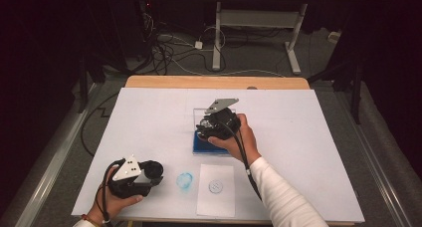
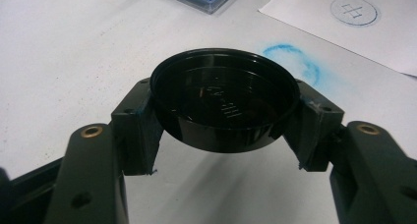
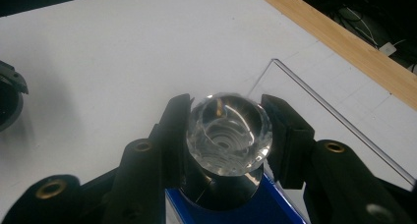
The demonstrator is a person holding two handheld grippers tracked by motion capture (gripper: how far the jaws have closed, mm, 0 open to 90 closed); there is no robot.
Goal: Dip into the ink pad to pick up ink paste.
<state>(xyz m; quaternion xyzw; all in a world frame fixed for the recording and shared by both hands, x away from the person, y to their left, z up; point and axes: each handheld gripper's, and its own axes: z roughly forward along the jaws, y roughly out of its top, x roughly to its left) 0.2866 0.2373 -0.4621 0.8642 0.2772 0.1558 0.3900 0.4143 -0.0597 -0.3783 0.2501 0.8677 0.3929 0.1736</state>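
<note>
My left gripper (image 2: 223, 135) is shut on a round black cap (image 2: 223, 98), its hollow side up, near the table's front left corner (image 1: 152, 171). My right gripper (image 3: 228, 140) is shut on a stamp with a clear faceted knob (image 3: 228, 130) and a dark body. It holds the stamp just over the blue ink pad (image 1: 200, 145) at mid-table; the pad's blue (image 3: 268, 204) shows under the stamp. The pad's clear lid (image 3: 339, 118) stands open behind it.
A white paper sheet (image 1: 215, 192) bearing a round blue stamp mark (image 2: 353, 11) lies near the front edge. A blue ink ring (image 1: 184, 180) smudges the white table cover (image 1: 149, 112) beside it. A wooden strip (image 1: 214, 81) runs along the far edge.
</note>
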